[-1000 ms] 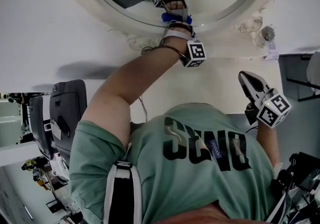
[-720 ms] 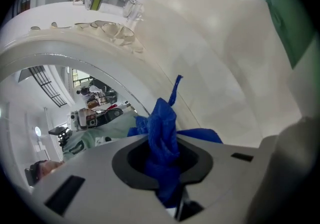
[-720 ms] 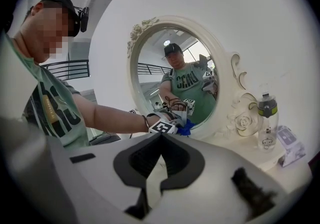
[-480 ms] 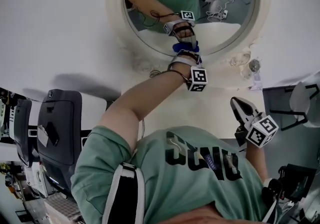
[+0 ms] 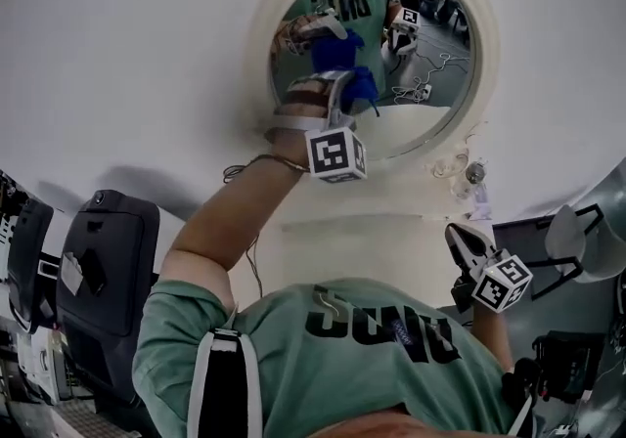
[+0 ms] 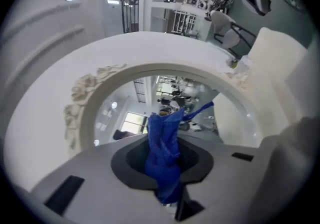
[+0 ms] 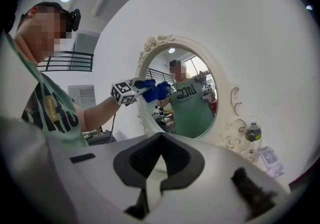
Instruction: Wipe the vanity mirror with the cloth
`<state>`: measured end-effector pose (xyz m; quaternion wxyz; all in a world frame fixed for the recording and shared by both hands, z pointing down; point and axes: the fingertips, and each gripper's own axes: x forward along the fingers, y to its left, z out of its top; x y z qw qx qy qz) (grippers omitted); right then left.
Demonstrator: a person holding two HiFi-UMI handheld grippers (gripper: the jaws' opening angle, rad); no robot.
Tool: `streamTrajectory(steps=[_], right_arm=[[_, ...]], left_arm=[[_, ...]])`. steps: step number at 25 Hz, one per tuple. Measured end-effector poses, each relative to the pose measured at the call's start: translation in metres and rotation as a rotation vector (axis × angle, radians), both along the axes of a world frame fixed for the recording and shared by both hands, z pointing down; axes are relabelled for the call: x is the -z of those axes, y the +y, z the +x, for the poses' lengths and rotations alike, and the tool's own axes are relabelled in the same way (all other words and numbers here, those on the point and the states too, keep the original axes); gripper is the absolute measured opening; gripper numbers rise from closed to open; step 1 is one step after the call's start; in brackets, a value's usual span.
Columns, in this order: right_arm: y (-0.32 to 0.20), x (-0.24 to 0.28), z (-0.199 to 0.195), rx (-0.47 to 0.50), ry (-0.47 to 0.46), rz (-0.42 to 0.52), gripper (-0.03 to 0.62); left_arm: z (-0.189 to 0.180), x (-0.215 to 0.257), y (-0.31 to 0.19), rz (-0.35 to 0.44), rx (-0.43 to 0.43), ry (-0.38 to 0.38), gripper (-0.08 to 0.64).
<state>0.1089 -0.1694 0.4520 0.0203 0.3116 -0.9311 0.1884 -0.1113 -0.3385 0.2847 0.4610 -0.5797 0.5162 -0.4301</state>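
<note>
An oval vanity mirror (image 5: 411, 65) in an ornate white frame (image 5: 481, 84) hangs on the white wall. My left gripper (image 5: 337, 82) is raised to the left part of the glass and is shut on a blue cloth (image 5: 360, 86), which lies against the glass. In the left gripper view the blue cloth (image 6: 162, 153) hangs bunched between the jaws, the mirror (image 6: 175, 93) just ahead. My right gripper (image 5: 457, 235) stays low at the right, shut with nothing in it. From the right gripper view (image 7: 152, 183) I see the mirror (image 7: 192, 103) and the cloth (image 7: 152, 90).
A small bottle (image 5: 473, 173) stands on the white vanity top (image 5: 362, 236) below the frame's right side; the bottle (image 7: 252, 135) also shows in the right gripper view. A black chair (image 5: 108, 250) sits at the left, and another chair (image 5: 587, 231) at the right.
My left gripper has gone up with the cloth from the mirror's lower rim onto the left part of the glass. The head view has tilted upward. The right gripper has stayed low.
</note>
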Motion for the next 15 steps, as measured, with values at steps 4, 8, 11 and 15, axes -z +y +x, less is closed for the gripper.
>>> streamTrajectory(steps=[4, 8, 11, 15], right_arm=[[0.001, 0.002, 0.001, -0.002, -0.003, 0.007, 0.005], [0.001, 0.002, 0.002, -0.007, -0.004, 0.010, 0.005], [-0.001, 0.001, 0.004, -0.010, -0.004, 0.007, 0.005], [-0.002, 0.000, 0.003, -0.005, -0.006, 0.003, 0.005]], left_arm=[[-0.045, 0.086, -0.007, 0.183, 0.125, -0.006, 0.077], [-0.073, 0.108, -0.016, 0.231, 0.220, -0.077, 0.077], [-0.089, 0.102, -0.026, 0.234, 0.265, -0.128, 0.077], [-0.095, 0.097, -0.030, 0.287, 0.284, -0.176, 0.077]])
